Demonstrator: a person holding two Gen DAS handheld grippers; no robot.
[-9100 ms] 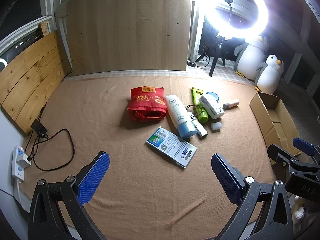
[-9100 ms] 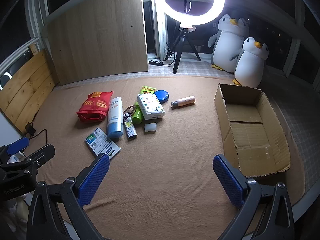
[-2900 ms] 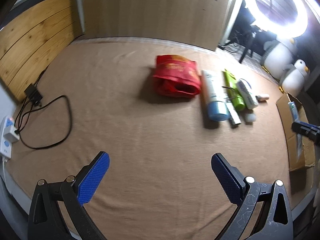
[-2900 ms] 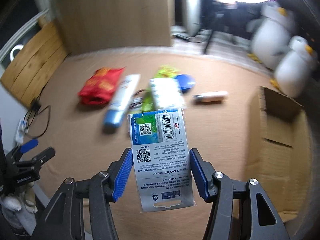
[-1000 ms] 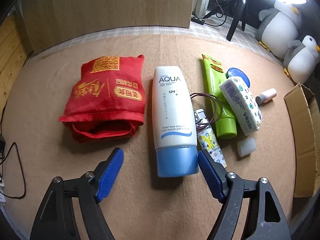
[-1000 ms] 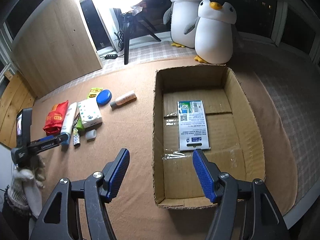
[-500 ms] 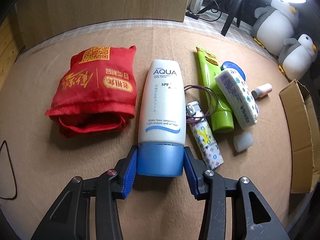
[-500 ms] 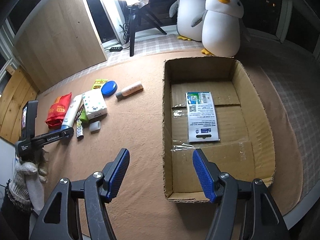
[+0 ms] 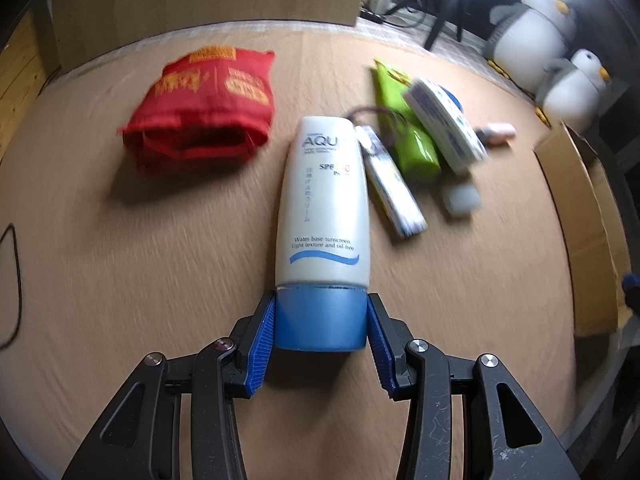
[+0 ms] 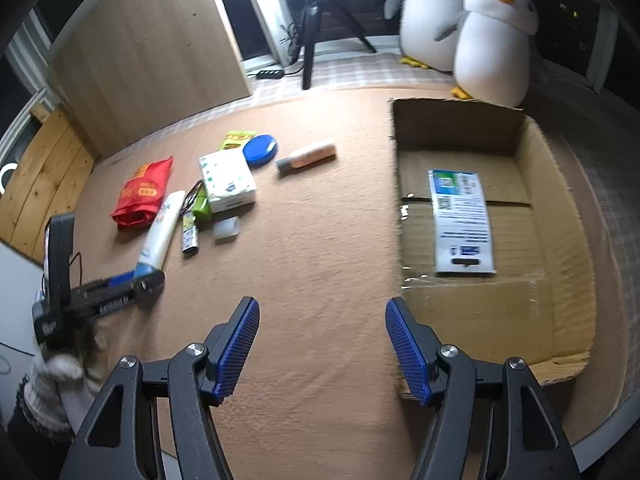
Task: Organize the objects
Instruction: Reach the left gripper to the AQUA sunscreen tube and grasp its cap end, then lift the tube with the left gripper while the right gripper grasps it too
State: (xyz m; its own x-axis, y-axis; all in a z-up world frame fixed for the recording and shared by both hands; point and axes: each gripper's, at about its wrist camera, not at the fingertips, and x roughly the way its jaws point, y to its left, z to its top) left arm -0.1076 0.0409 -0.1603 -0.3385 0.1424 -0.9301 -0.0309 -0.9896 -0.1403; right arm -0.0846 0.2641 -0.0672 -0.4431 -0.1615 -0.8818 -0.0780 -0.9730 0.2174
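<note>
The left gripper [image 9: 321, 326] is closing its jaws on the blue cap of the sunscreen tube [image 9: 323, 208], lying at the centre of the frame on the brown carpet [image 9: 160, 240]. The label reads "Water base sunscreen, Light texture and oil-free"; the brand is probably "AQUA". Next, the tube needs lifting and carrying to the cardboard box [image 10: 560, 184], which is already holding a barcoded card [image 10: 460, 220]. The right gripper [image 10: 322, 346] is hanging half open, empty.

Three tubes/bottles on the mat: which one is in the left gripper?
The white sunscreen tube, clamped at its blue cap by the left gripper. The green tube and small peach bottle lie untouched.
</note>
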